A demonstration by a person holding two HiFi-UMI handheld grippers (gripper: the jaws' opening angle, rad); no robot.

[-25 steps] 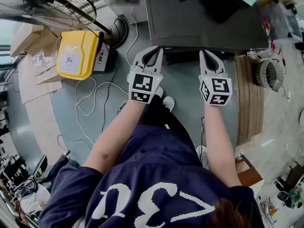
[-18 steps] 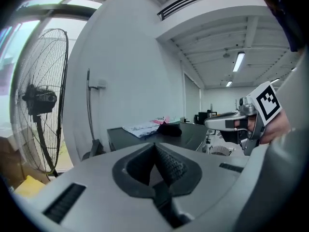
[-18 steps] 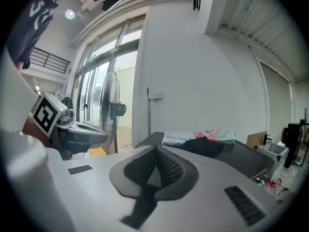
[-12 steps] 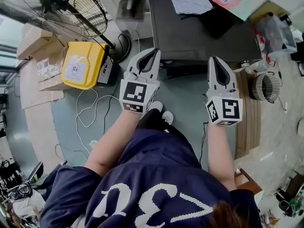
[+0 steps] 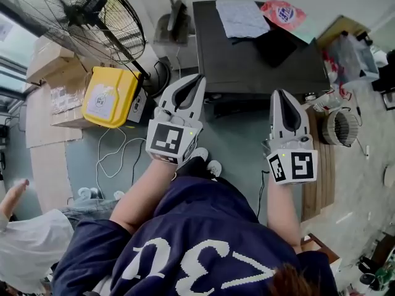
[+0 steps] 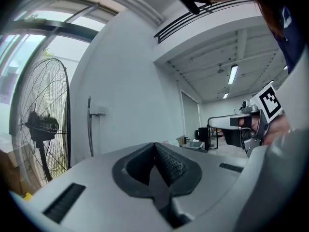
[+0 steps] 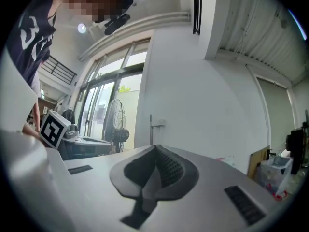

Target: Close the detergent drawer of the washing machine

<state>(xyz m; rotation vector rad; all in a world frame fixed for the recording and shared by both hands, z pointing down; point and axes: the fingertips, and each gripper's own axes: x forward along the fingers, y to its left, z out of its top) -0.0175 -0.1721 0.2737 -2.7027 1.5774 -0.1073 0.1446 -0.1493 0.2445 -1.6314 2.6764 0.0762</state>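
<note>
At dark washer (image 5: 259, 66) front edge: L tongs (image 5: 197, 79) & R tongs (image 5: 281, 94), both tight together, empty, side by side.

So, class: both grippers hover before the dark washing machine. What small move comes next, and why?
Probably ease the left gripper forward against the dark part jutting from the front of the washing machine, seemingly the open drawer. Both it and the right gripper are shut, empty and touching nothing.
</note>
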